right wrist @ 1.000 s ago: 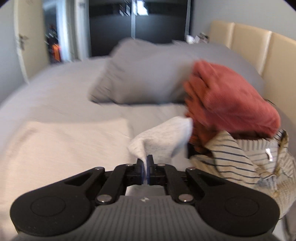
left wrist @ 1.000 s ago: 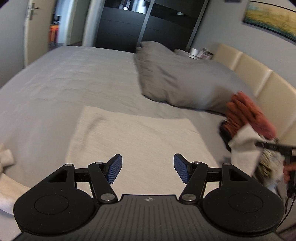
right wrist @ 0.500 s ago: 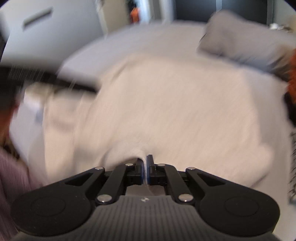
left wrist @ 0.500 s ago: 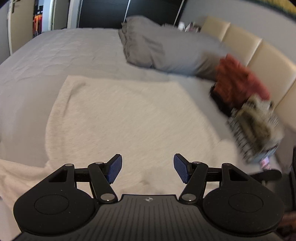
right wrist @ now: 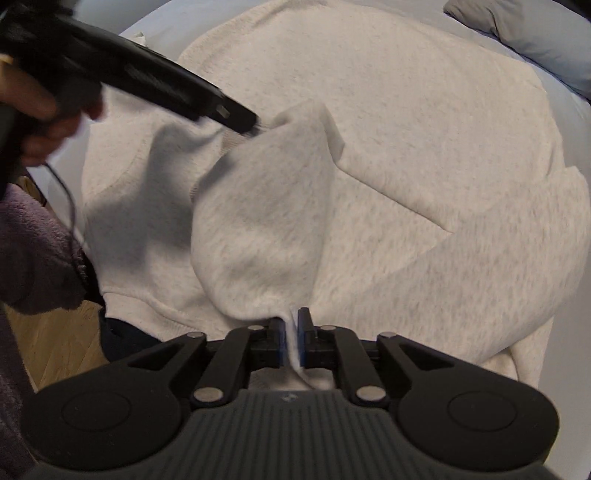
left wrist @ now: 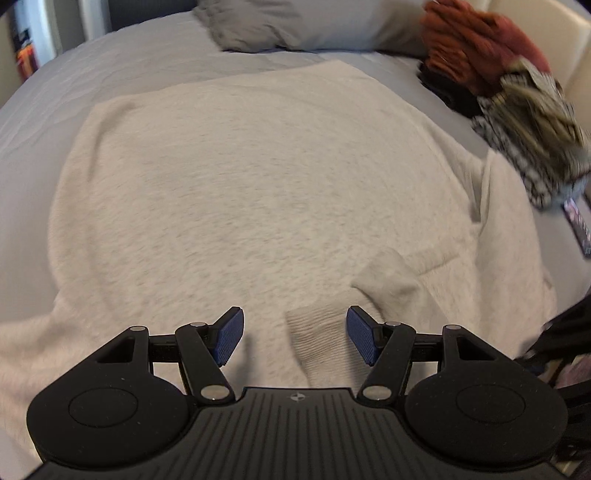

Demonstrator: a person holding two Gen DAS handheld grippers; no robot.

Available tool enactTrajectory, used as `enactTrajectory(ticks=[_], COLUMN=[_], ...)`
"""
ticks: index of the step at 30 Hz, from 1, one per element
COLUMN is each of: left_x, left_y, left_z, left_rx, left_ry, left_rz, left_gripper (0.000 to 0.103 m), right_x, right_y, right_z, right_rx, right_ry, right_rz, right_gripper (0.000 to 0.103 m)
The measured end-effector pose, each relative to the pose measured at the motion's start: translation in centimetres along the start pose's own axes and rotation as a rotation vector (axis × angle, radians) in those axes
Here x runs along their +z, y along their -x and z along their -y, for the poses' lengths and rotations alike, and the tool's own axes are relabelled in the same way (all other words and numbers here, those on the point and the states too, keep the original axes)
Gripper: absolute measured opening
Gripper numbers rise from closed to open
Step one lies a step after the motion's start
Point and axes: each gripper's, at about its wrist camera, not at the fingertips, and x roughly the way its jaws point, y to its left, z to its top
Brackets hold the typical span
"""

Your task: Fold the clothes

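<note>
A cream sweatshirt (left wrist: 258,177) lies spread flat on the grey bed (left wrist: 110,62). Its one sleeve (right wrist: 258,221) is folded back over the body. My right gripper (right wrist: 293,332) pinches a fold of that sleeve between its blue pads, and its jaws are opening. My left gripper (left wrist: 295,334) hangs open just above the sweatshirt, with the sleeve's ribbed cuff (left wrist: 314,343) lying loose between its fingers. In the right wrist view the left gripper (right wrist: 255,127) comes in from the upper left, held by a hand (right wrist: 40,118), its tip at the cuff end.
A grey pillow (left wrist: 295,22) lies at the head of the bed. A pile with a rust-red garment (left wrist: 480,48) and a striped one (left wrist: 528,122) sits by the beige headboard (left wrist: 576,44). The bed's near edge drops to wooden floor (right wrist: 55,350). A purple fleece sleeve (right wrist: 33,251) is at left.
Both grippers have come down close over the sweatshirt. The right one carried the sleeve from beside the clothes pile back across the sweatshirt's body. The cuff now lies between the left fingers.
</note>
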Motion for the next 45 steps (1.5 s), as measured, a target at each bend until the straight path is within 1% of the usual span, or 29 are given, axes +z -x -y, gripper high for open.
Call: enactTrajectory(ticks=[2,3,4,5,6,8,10,13,16,20,21,22,24,27,29,31,34,37,38,40,41,43,45], left_x=[0.0,-0.1,-0.1,0.0,0.0,0.2,0.2,0.9,1.9,2.4,2.4,2.3,1.9,0.9,0.2,-0.1,0.0,0.2,0.3,0.7,0.9,1.7,2.5], left_y=[-0.9,-1.3,-1.7,-2.2,-2.3,-2.6,-2.2,-0.6,2.3,5.6,6.0,6.3,5.8,4.5,3.4,3.1,3.5,4.0,4.1,4.8,5.2,6.4,7.9], left_z=[0.9,1.3,1.5,1.6,1.4,1.1,1.1,1.3,1.0,-0.2,-0.9,-1.6,-3.5,-6.5,-7.1,-7.3,-7.6,-7.4,-7.2,-7.3,-7.3,-7.4,-7.5], left_rx=[0.003,0.011,0.016,0.018,0.019,0.021,0.024,0.008,0.016,0.076,0.091,0.122,0.175,0.194,0.22,0.215,0.199,0.186,0.178,0.165,0.156,0.135,0.121], left_ry=[-0.051,-0.077,-0.093,-0.094,-0.078,-0.048,-0.05,-0.027,0.005,0.035,0.054,0.073,0.108,0.21,0.207,0.214,0.228,0.225,0.226,0.234,0.237,0.25,0.264], left_rz=[-0.026,-0.041,-0.065,-0.09,-0.1,-0.12,-0.114,-0.089,-0.027,0.002,0.001,-0.008,-0.04,-0.101,-0.132,-0.136,-0.119,-0.1,-0.091,-0.069,-0.053,-0.009,0.056], left_gripper=[0.059,0.057,0.044,0.026,0.023,0.012,0.009,0.008,0.007,0.007,0.007,0.007,0.007,0.007,0.007,0.007,0.007,0.007,0.007,0.007,0.007,0.007,0.007], right_x=[0.2,0.3,0.4,0.4,0.5,1.2,1.9,2.8,3.8,4.9,5.1,5.5,6.4,7.7,8.4,9.0,10.0,10.6,10.8,11.1,11.2,11.2,10.6], right_y=[0.9,1.4,1.9,2.7,3.5,4.9,6.4,7.6,9.2,9.3,9.0,8.7,8.0,6.5,5.7,5.1,4.2,3.1,2.4,1.2,0.6,-0.5,-1.2], right_z=[0.2,0.3,0.4,0.7,1.1,3.1,5.2,9.9,13.8,16.8,17.3,17.9,18.3,17.9,18.0,18.4,19.3,21.1,21.6,22.1,22.3,22.1,21.9], right_rx=[0.009,0.013,0.017,0.013,0.009,-0.029,-0.068,-0.156,-0.225,-0.316,-0.319,-0.308,-0.279,-0.256,-0.255,-0.261,-0.28,-0.252,-0.246,-0.264,-0.274,-0.301,-0.298], right_ry=[0.005,0.009,0.013,0.02,0.027,0.009,-0.011,-0.113,-0.189,-0.228,-0.242,-0.259,-0.273,-0.262,-0.265,-0.276,-0.305,-0.406,-0.445,-0.471,-0.483,-0.467,-0.452], right_rz=[0.001,0.001,0.001,0.004,0.007,0.023,0.04,0.094,0.144,0.188,0.197,0.203,0.204,0.207,0.201,0.195,0.191,0.172,0.159,0.122,0.103,0.055,0.011], right_gripper=[0.046,0.048,0.048,0.048,0.048,0.05,0.054,0.055,0.055,0.055,0.055,0.055,0.055,0.055,0.055,0.054,0.054,0.053,0.053,0.054,0.054,0.054,0.052])
